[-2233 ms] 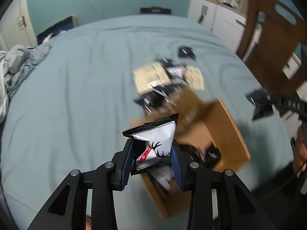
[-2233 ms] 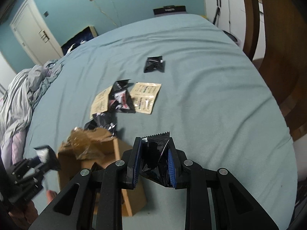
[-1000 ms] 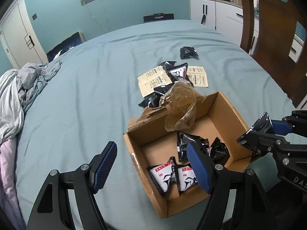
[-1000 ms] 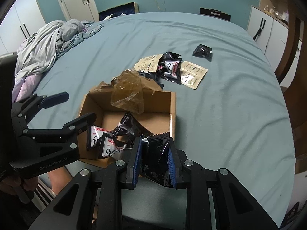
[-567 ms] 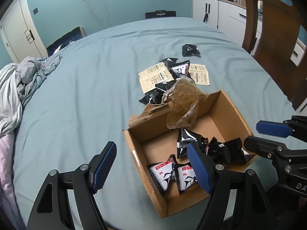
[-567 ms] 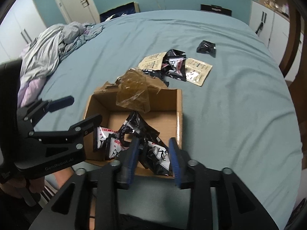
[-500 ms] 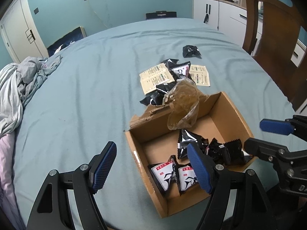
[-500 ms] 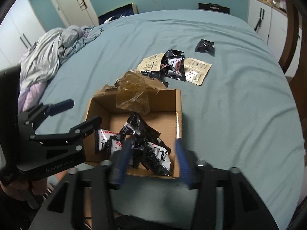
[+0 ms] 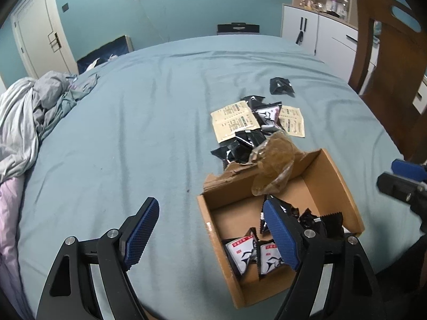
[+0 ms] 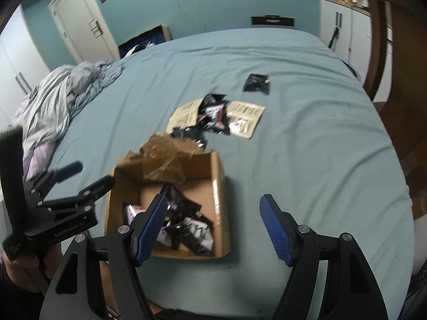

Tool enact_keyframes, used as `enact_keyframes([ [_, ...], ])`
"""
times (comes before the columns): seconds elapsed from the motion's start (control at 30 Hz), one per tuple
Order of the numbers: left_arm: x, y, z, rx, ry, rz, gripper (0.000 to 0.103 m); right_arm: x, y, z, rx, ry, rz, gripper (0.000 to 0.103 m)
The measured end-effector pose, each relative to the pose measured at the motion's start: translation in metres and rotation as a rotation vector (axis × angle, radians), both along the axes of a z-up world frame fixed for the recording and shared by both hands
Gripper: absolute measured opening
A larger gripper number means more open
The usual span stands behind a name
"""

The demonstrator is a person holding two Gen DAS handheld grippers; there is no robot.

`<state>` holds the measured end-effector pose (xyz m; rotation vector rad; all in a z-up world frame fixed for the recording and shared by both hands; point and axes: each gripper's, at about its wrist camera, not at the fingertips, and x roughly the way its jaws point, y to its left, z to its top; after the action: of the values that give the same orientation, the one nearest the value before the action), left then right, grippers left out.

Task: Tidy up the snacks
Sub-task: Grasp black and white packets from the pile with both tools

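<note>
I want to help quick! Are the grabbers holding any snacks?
Left gripper: open, holding nothing.
Right gripper: open, empty; its jaws have just been opening.

Rumpled grey bedding (image 9: 29,114) at bed's (image 9: 133,133) left edge; wooden chair (image 9: 387,66) right; white cabinets (image 9: 320,32) behind.

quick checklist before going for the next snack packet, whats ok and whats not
1. Left gripper empty and open: ok, nothing between its jaws.
2. Right gripper empty: ok, its jaws have just been opening and nothing is between them.
3. Cardboard box ready to receive: ok, open top, several packets already inside.
4. Packets left on the bed: ok, a pile just beyond the box and a lone black packet farther back.
5. Crumpled plastic wrap at the box's far edge: not ok, it hangs over the opening.
6. Which packets in the pile overlap: cannot tell fully.
</note>
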<state>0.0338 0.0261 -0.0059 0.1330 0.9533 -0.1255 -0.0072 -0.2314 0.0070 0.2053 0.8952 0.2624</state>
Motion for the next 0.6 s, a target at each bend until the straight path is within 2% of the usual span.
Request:
enact_keyframes([
  [0.2,0.010,0.006,-0.003,-0.028,0.031,0.016,0.081,0.016,-0.009,0.006,-0.065,-0.001,0.008,0.071],
  [0.47,0.026,0.013,-0.006,-0.087,0.079,0.030,0.081,0.075,-0.012,-0.007,-0.012,0.121,0.013,0.071],
  [0.6,0.033,0.014,-0.007,-0.100,0.093,0.037,0.081,0.109,-0.002,-0.023,-0.044,0.178,0.036,0.071],
])
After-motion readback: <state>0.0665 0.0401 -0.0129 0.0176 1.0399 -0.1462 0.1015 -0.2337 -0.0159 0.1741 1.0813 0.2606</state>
